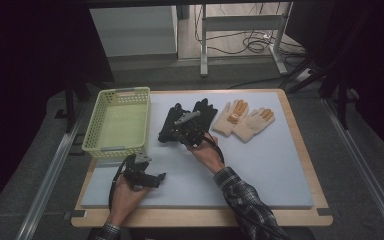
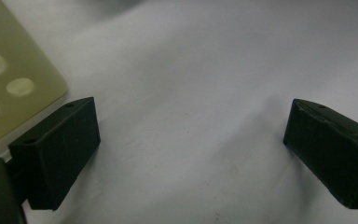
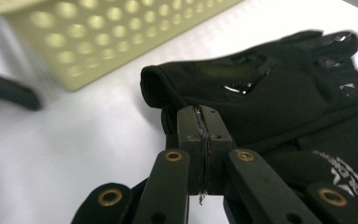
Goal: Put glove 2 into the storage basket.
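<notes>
Black fabric is clamped between the jaws of the right gripper [image 3: 200,140]: in the right gripper view the two pads are pressed together on the cuff edge of a black glove [image 3: 270,98], with a thin fold of material pinched flat between them. From the high view the right gripper [image 1: 182,131] is placed over the near end of the black gloves [image 1: 187,119], which are laid mid-table, slightly left of centre. A second black glove is seen under and beside the gripped one; how the two overlap cannot be told.

Left gripper [image 2: 191,140] jaws are held wide apart with nothing between them, over bare white mat [image 2: 205,70]. In the high view the left gripper [image 1: 145,175] is held low at the near left of the mat, just near of the basket [image 1: 92,131].

Basket: pale yellow-green, perforated walls, set at the left of the table, just left of the black gloves. A corner of it is seen at the left edge of the left gripper view [image 2: 9,79] and its wall across the top of the right gripper view [image 3: 98,37].

Tan gloves [image 1: 245,120], two, palms with orange fingertips, are laid just right of the black pair, on the far part of the mat.
</notes>
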A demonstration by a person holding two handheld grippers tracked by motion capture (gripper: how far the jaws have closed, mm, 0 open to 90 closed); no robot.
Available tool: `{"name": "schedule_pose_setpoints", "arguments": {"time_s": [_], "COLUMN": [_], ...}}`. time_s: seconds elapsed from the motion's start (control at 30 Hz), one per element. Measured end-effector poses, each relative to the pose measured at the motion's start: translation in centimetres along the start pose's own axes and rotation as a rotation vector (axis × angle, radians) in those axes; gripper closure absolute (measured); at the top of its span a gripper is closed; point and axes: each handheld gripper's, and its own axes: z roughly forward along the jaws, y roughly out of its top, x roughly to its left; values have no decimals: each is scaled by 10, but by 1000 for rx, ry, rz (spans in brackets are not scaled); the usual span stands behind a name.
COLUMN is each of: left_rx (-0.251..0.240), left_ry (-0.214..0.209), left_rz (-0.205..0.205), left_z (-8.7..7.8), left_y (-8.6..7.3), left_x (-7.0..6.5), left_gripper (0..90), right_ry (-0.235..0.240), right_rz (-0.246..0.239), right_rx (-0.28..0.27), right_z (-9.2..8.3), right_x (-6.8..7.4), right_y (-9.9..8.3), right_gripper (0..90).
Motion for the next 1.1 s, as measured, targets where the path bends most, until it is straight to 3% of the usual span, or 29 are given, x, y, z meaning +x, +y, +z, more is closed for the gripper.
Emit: {"name": "schedule_pose_setpoints", "arguments": {"time_s": [0.1,0.2,0.3,0.33,0.37,0.43,0.53,0.57,0.6,0.63,0.8,0.93,0.97,1.0,1.03,1.1], "left_rx": [0,-3,-1,-1,0,1,2,2,2,3,1,1,1,1,1,0], "left_ry": [0,0,0,-1,-1,0,-2,-2,-2,-1,-2,-2,-2,-2,-1,-2], "left_rz": [2,-2,0,-3,-1,-1,-3,-1,-1,-1,-2,-2,-2,-2,-3,-3], "left_z": [0,0,0,0,0,0,0,0,0,0,0,0,0,0,0,0], "left_y": [0,0,0,0,0,0,0,0,0,0,0,0,0,0,0,0], "left_x": [0,0,0,0,0,0,0,0,0,0,0,0,0,0,0,0], "left_gripper": [38,38,37,37,37,38,37,38,38,37,38,38,37,37,38,37], "right_ry": [42,66,84,84,60,40,3,-13,-13,-31,-76,-80,-51,-51,-96,-103], "right_rz": [-17,-11,46,46,62,61,59,67,67,60,26,30,60,60,66,75], "right_rx": [16,47,-16,-16,-17,-8,12,18,18,16,39,87,79,79,75,75], "right_z": [-20,-25,-33,-33,-28,-24,-4,10,10,22,44,61,61,61,58,57], "right_x": [11,12,2,2,-5,-9,-18,-22,-22,-25,-28,-30,-32,-32,-30,-30], "right_y": [-8,-14,-17,-17,-14,-12,-7,-5,-5,-2,5,5,4,4,3,3], "right_gripper": [874,849,672,672,621,604,535,480,480,420,308,321,423,423,627,681]}}
